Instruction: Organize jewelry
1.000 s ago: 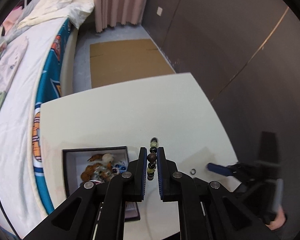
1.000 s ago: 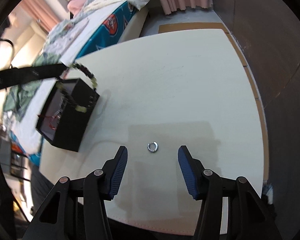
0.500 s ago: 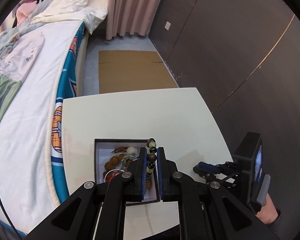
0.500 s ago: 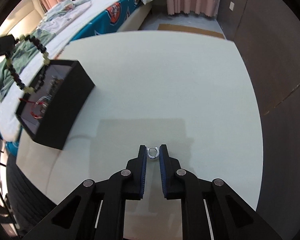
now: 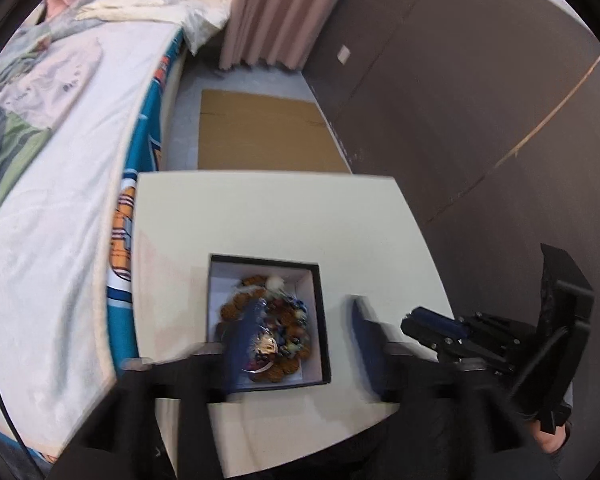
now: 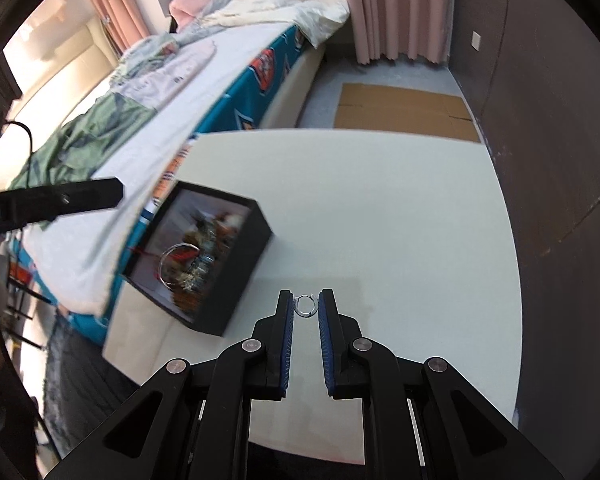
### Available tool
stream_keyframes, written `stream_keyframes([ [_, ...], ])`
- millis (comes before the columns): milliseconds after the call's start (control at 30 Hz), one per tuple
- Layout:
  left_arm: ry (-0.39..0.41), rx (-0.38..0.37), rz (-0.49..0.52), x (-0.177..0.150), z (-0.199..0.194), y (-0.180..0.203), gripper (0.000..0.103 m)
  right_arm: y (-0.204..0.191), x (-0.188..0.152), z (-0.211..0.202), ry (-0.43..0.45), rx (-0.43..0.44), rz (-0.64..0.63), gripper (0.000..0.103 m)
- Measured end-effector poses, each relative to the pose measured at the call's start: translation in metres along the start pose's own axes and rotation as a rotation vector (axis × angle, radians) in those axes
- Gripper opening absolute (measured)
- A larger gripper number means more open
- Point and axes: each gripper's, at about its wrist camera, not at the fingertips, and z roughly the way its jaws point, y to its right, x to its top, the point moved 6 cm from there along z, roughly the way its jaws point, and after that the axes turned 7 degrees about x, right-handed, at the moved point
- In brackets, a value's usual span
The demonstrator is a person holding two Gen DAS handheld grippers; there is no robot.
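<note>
Hovering over the black box (image 5: 320, 312), my left gripper (image 5: 300, 344) has just been opening its jaws, and nothing shows between them now; they stand apart and blurred, straddling the box's right wall. I hold them directly above the open top, which I judge is so that whatever leaves them lands among the heap of jewelry (image 5: 268, 328) already inside, beads and a bangle piled against the white lining, rather than on the table (image 5: 260, 216).

My right gripper (image 6: 307, 308) has its jaws closed on the small silver ring (image 6: 306, 306), pinched at the very tips. The ring stands clear of the table, so I take it as lifted. Gripping it by its edges keeps so thin a thing from slipping flat.

From that wrist view the box sits at the table's left edge beside the bed (image 6: 148, 100). I judge the ring goes there next.
</note>
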Motion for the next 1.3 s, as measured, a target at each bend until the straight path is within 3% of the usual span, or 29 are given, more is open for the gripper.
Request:
stream_keyframes([
  [67,0.037,-0.003,-0.018,0.001,-0.010,-0.008,0.069,-0.010,0.007,-0.001,0.011,0.011,-0.008,0.014],
  [667,0.098,0.046,-0.129,-0.006,-0.047,-0.084,0.069,-0.095,0.058,0.015,0.050,0.135,-0.090,0.015],
  [700,0.102,0.047,-0.135,-0.006,-0.049,-0.086,0.069,-0.095,0.060,0.016,0.040,0.137,-0.073,0.019],
  [733,0.108,0.048,-0.143,-0.006,-0.051,-0.089,0.069,-0.094,0.059,0.017,0.037,0.135,-0.059,0.033],
  [800,0.109,0.047,-0.146,-0.007,-0.052,-0.090,0.069,-0.089,0.058,0.013,0.059,0.127,-0.029,0.053],
  [1067,0.116,0.039,-0.099,-0.010,-0.052,-0.073,0.069,-0.067,0.040,-0.004,0.068,0.118,0.043,0.054],
  [1200,0.154,0.038,-0.071,-0.013,-0.060,-0.060,0.081,-0.056,0.031,-0.016,0.077,0.084,0.067,0.055],
  [1300,0.184,0.043,-0.053,-0.014,-0.067,-0.051,0.088,-0.050,0.025,-0.026,0.094,0.075,0.087,0.062],
])
